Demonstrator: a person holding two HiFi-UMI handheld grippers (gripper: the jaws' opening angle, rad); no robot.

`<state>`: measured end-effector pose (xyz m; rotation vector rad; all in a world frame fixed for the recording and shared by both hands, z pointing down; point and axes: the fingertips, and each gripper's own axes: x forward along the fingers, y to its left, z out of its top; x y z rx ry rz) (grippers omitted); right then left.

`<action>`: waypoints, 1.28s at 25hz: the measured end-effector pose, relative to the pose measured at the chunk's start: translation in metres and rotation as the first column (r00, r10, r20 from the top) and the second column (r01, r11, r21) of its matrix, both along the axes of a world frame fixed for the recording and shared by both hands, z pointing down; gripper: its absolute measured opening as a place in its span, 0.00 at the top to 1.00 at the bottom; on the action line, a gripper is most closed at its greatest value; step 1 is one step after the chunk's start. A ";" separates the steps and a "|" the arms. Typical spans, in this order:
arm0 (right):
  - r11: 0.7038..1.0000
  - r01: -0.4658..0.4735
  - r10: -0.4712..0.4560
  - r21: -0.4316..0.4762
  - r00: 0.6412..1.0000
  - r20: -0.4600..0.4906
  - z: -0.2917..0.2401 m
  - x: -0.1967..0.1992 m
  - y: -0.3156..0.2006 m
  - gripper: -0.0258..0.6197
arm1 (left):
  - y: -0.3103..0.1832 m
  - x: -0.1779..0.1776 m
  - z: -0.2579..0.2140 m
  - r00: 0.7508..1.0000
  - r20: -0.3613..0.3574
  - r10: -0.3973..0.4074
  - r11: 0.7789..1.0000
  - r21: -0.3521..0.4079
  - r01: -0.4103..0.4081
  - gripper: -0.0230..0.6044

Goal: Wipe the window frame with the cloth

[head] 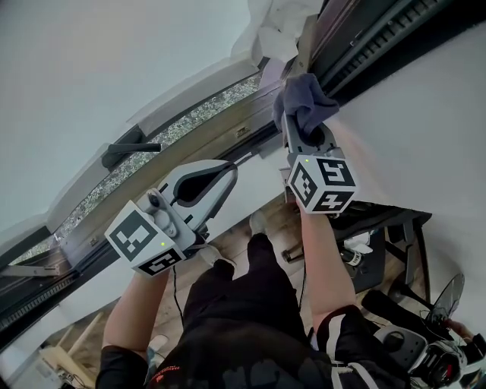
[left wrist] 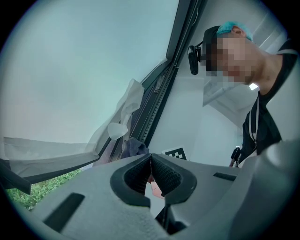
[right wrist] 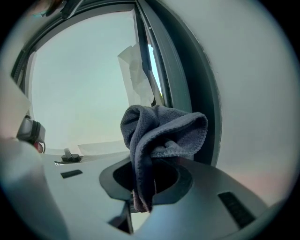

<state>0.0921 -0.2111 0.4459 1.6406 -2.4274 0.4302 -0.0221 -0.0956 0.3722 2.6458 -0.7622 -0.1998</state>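
While both grippers are raised toward the window, I record the following.

The right gripper [right wrist: 143,187] has its jaws pinching the cloth [right wrist: 159,131]. The grey fabric is gathered between the pads and bunches in folds above the tips. In the head view, this gripper [head: 304,129] holds the cloth [head: 304,102] up at the frame [head: 364,45], beside its dark track. I cannot confirm contact from any view.

The left gripper [left wrist: 151,169] has its jaws pressed together at the tips, with nothing between them. In the head view it [head: 224,176] sits lower and well apart from the cloth, pointing at the lower rail near the handle [head: 125,150].

White film [head: 281,23] hangs crumpled on the glass [head: 91,68] near the frame's corner, just above the cloth.
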 end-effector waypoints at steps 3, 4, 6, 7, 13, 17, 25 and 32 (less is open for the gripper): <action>1.000 -0.002 0.002 -0.016 1.000 0.002 0.006 0.001 0.001 0.88 | 0.000 0.000 0.001 1.000 0.000 -0.001 1.000 -0.007 0.001 0.93; 1.000 -0.004 0.004 -0.021 1.000 0.002 0.008 0.001 0.001 0.88 | -0.001 0.000 0.001 1.000 0.000 -0.001 1.000 -0.010 0.001 0.93; 1.000 -0.007 0.007 -0.029 1.000 0.002 0.012 0.002 0.000 0.88 | -0.001 0.001 0.002 1.000 0.001 -0.001 1.000 -0.014 0.001 0.93; 0.999 -0.008 0.008 -0.034 1.000 0.002 0.014 0.003 -0.001 0.88 | -0.002 0.001 0.003 1.000 0.001 -0.001 1.000 -0.016 0.001 0.93; 0.998 -0.009 0.009 -0.060 1.000 -0.002 0.035 0.004 0.000 0.88 | -0.002 0.001 0.015 1.000 0.000 -0.003 0.999 -0.034 0.003 0.93; 0.998 -0.012 0.012 -0.069 1.000 0.001 0.038 0.006 -0.001 0.88 | -0.003 0.002 0.015 1.000 -0.001 -0.004 0.999 -0.037 0.004 0.93; 0.996 -0.011 0.011 -0.085 1.000 -0.001 0.043 0.008 0.000 0.88 | -0.003 0.003 0.015 1.000 0.000 -0.009 0.999 -0.043 0.009 0.93; 0.997 0.004 -0.006 -0.080 1.000 -0.018 0.038 0.009 0.006 0.88 | 0.008 -0.005 0.018 0.999 0.005 -0.032 0.998 -0.054 0.032 0.93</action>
